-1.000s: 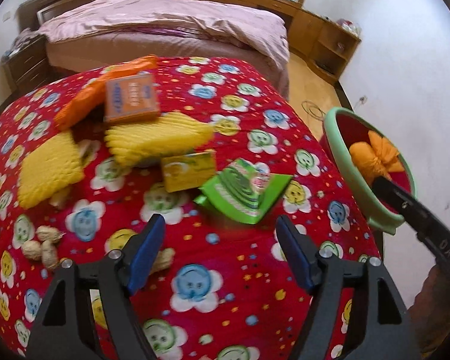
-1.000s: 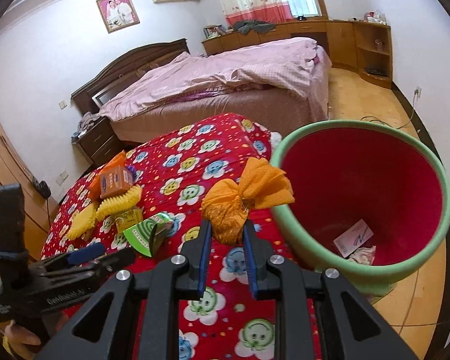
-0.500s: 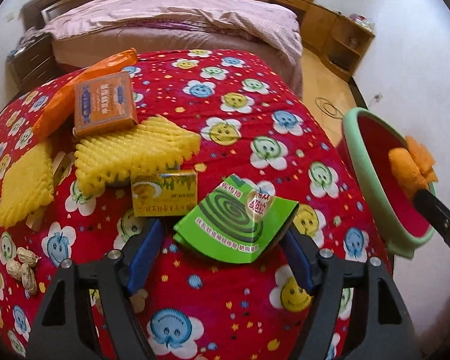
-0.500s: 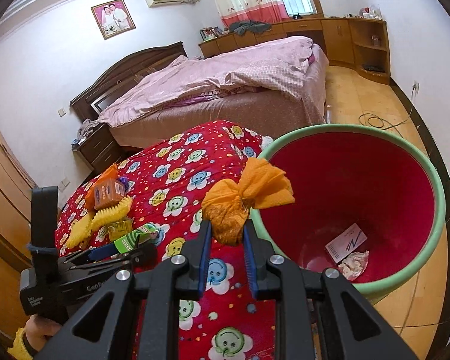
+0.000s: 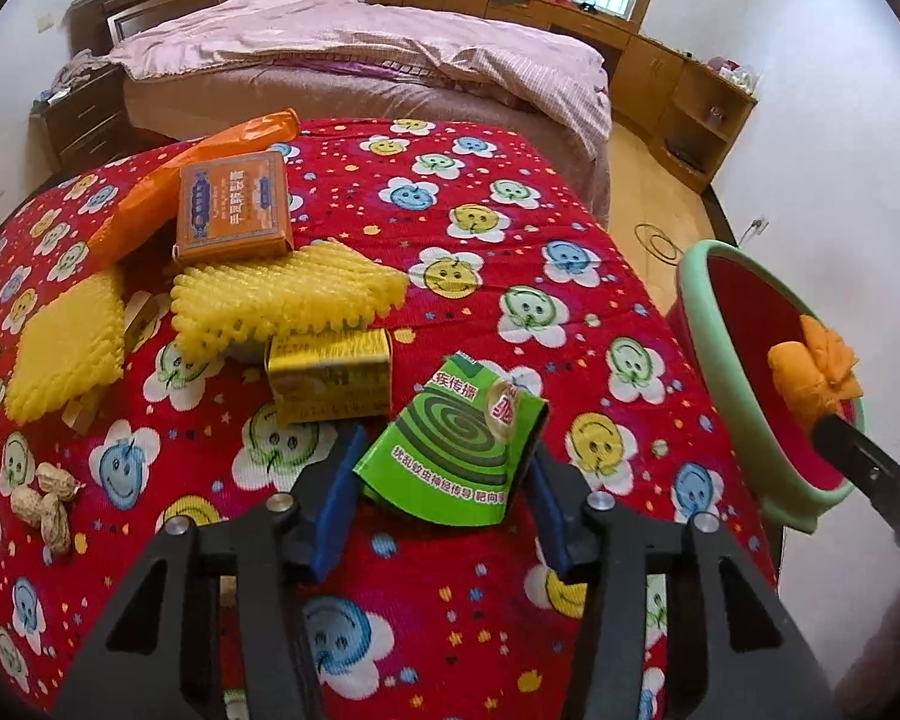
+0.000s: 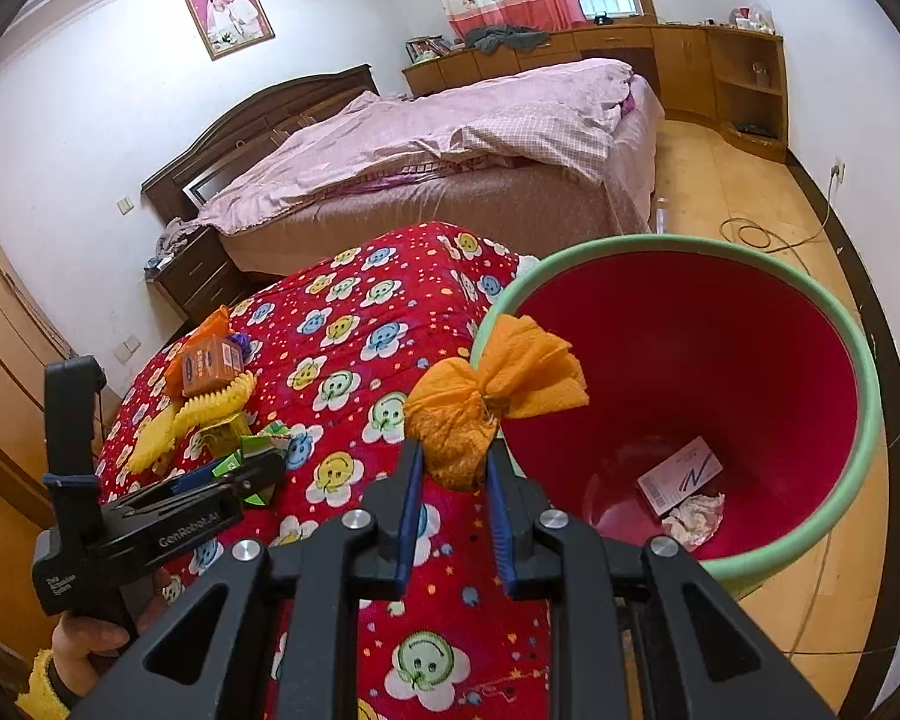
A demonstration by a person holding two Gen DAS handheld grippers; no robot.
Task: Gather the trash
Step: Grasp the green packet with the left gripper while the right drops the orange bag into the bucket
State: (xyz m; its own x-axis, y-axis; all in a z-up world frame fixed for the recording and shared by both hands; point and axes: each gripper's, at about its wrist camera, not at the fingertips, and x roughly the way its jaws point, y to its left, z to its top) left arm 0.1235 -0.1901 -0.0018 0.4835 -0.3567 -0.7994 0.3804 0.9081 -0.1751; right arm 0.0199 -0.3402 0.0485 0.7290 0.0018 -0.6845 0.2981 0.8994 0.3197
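My right gripper (image 6: 450,474) is shut on a crumpled orange paper wad (image 6: 486,396) and holds it at the near rim of the green bin with a red inside (image 6: 858,396). The wad (image 5: 813,372) and bin (image 5: 699,312) also show at the right of the left wrist view. My left gripper (image 5: 444,480) is open, its blue pads on either side of a green mosquito-coil box (image 5: 456,438) lying on the red flower-print table cover (image 5: 510,228). The left gripper (image 6: 228,474) also shows in the right wrist view.
On the cover lie a small yellow box (image 5: 330,378), two yellow foam nets (image 5: 282,294), an orange box (image 5: 234,204) on an orange bag (image 5: 150,192), and peanuts (image 5: 42,504). The bin holds a pink card (image 6: 678,474) and crumpled paper (image 6: 693,516). A bed (image 6: 450,144) stands behind.
My left gripper has moved forward until the green box sits between its pads, and they have closed in somewhat. My right gripper has carried the orange wad closer to the bin's rim.
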